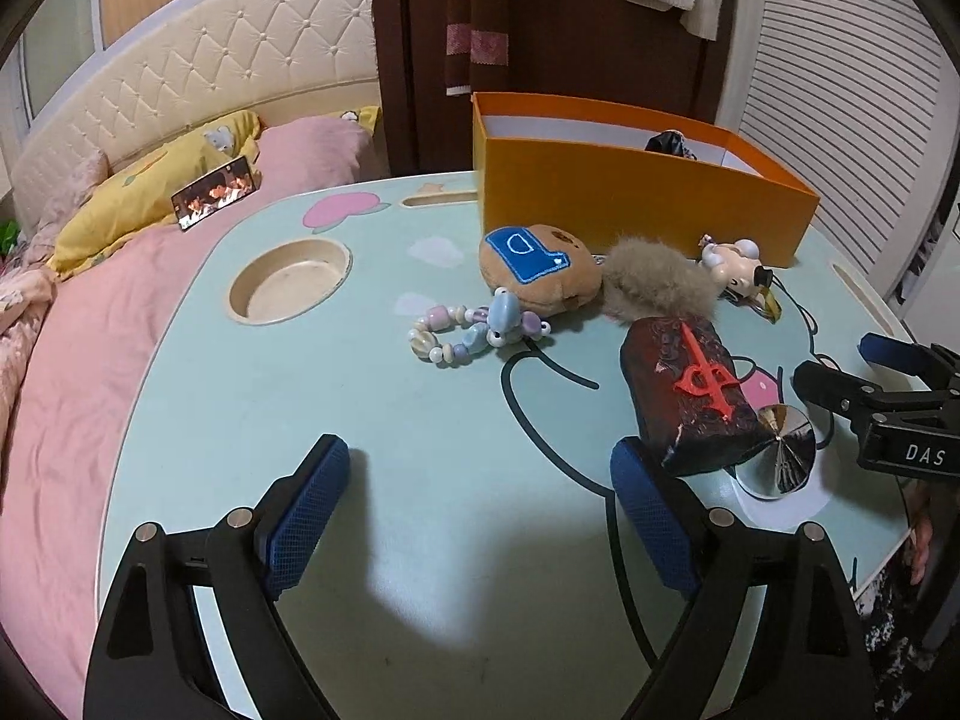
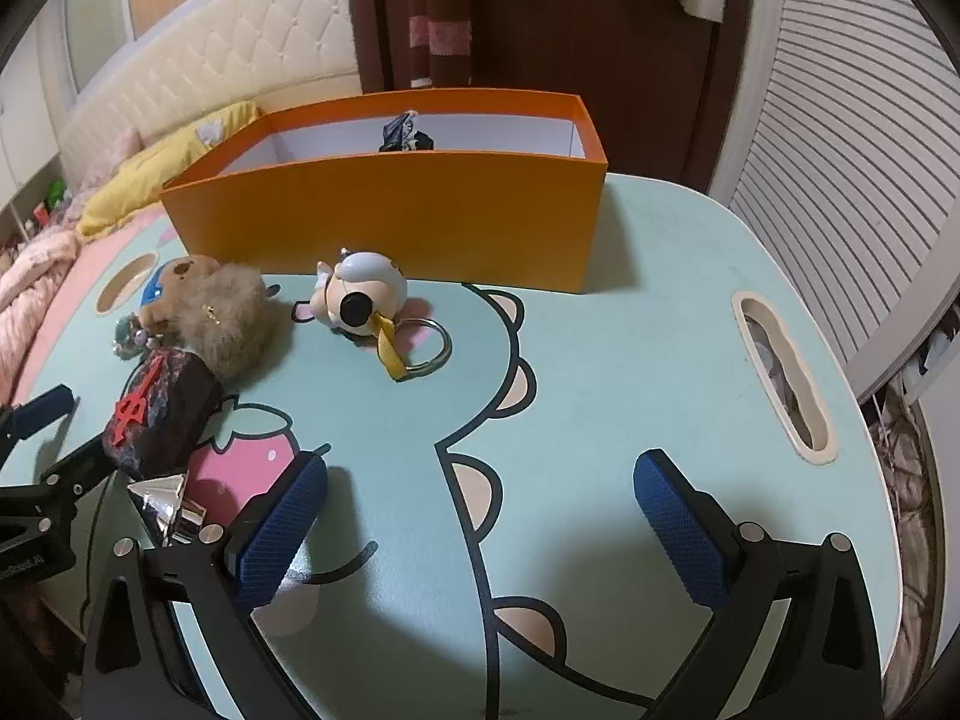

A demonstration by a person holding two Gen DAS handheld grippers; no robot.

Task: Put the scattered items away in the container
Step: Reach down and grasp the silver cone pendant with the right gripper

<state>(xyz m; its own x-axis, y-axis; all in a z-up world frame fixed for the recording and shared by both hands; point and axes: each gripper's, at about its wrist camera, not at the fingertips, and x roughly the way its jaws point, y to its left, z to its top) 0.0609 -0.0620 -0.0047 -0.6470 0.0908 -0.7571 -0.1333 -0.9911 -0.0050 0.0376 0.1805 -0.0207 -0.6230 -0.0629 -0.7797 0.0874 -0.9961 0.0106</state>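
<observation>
Leftmost on the table (image 1: 252, 420) lies a bead bracelet (image 1: 456, 333), then a round brown plush (image 1: 540, 270), a fur pompom (image 1: 654, 288) and a cow figure (image 2: 360, 297) on a key ring. Nearer the person lies a dark pouch (image 1: 690, 396) bearing a red emblem, with a shiny metal disc (image 1: 780, 450) touching its near end. Behind them all stands the orange box (image 1: 630, 204), already holding one dark item.

Both tongs are spread wide and empty. The left gripper (image 1: 480, 516) has its right finger just beside the pouch's near end; the pouch's long axis runs away from it toward the box, leaning slightly left. The right gripper (image 2: 480, 528) sees the pouch off to its left, outside its fingers. I judge the left one nearer, needing only a small shift right to straddle the pouch across its width.
</observation>
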